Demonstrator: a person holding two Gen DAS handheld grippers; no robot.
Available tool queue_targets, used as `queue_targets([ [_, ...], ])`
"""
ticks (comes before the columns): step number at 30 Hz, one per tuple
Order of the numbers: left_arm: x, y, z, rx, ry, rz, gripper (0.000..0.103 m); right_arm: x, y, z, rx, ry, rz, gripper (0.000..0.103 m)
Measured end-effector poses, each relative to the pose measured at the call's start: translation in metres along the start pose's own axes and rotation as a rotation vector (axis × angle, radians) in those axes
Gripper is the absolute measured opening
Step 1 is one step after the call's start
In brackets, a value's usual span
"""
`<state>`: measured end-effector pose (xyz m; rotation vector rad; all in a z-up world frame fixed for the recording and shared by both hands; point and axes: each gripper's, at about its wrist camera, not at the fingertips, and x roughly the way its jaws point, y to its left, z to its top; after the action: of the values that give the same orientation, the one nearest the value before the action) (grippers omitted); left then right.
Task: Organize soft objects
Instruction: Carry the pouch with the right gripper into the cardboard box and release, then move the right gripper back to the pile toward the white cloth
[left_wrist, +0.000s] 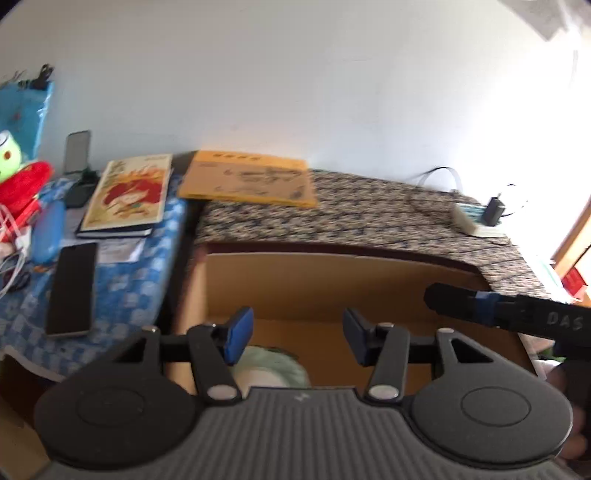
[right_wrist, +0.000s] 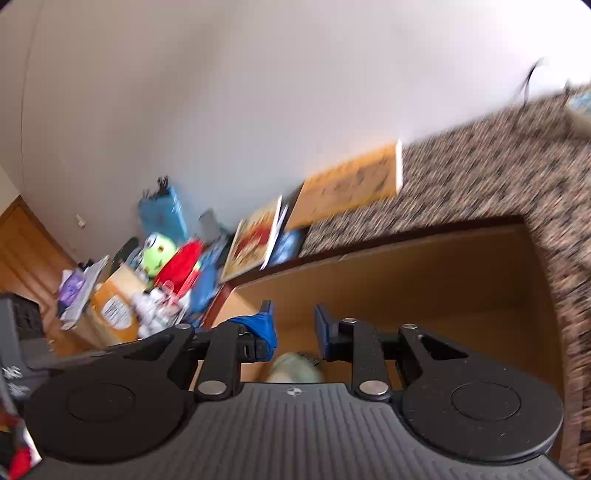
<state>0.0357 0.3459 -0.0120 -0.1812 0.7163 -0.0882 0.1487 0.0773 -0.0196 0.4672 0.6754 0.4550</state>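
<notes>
A pale green and white soft toy (left_wrist: 273, 369) lies inside an open cardboard box (left_wrist: 332, 288), just below my left gripper (left_wrist: 295, 336), which is open and empty above it. The right wrist view shows the same toy (right_wrist: 295, 367) in the box (right_wrist: 424, 280) below my right gripper (right_wrist: 293, 328), which is open and holds nothing. The right gripper's body (left_wrist: 517, 314) reaches into the left wrist view from the right. A green plush (left_wrist: 7, 157) and a red plush (left_wrist: 22, 184) sit at the far left; both show in the right wrist view, green (right_wrist: 159, 254) and red (right_wrist: 181, 264).
A blue checked cloth (left_wrist: 129, 288) carries two books (left_wrist: 127, 195), a phone (left_wrist: 72, 291) and a blue case (left_wrist: 48, 232). A patterned cloth (left_wrist: 369, 214) behind the box holds an orange book (left_wrist: 251, 179) and a power strip (left_wrist: 476, 221). A wall is behind.
</notes>
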Motion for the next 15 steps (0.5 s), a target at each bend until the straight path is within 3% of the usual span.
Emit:
queue_targets([
  [4, -0.009, -0.042, 0.002, 0.046, -0.016, -0.047, 0.053, -0.034, -0.011, 0.001, -0.048, -0.074, -0.051, 0.007],
  [10, -0.014, -0.118, 0.002, 0.116, -0.027, -0.133, 0.053, -0.079, -0.036, 0.007, -0.1, -0.089, -0.094, 0.008],
  [15, -0.006, -0.183, -0.006, 0.156, 0.015, -0.211, 0.053, -0.129, -0.072, 0.008, -0.096, -0.117, -0.119, 0.008],
])
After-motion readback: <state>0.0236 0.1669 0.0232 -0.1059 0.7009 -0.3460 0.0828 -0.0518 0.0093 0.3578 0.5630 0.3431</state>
